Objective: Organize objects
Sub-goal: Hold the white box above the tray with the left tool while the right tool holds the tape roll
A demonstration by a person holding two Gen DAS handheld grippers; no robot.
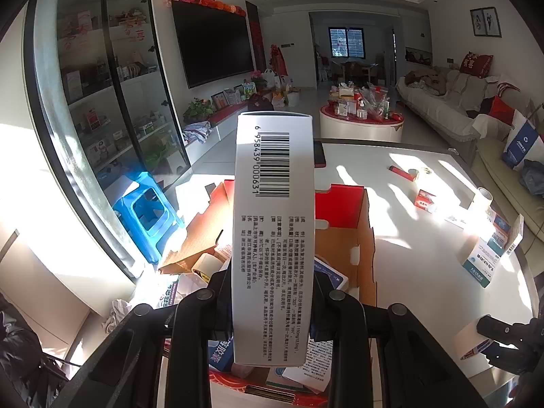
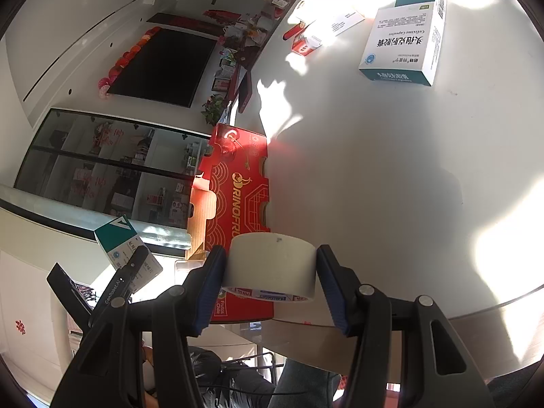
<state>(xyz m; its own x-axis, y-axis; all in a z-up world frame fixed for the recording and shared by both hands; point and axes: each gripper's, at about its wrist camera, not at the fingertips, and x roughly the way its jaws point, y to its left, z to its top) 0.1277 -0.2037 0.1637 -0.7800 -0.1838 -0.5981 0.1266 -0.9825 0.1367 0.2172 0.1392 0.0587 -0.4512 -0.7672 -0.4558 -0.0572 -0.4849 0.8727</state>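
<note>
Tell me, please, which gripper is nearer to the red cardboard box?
Left. The left gripper holds a medicine carton right over the open red cardboard box; the right gripper, gripping a tape roll, is beside it.

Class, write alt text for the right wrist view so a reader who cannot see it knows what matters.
The right gripper holds a roll of pale tape between its fingers, beside a red cardboard box on a white table. A teal-and-white medicine box lies farther off in sunlight.
</note>
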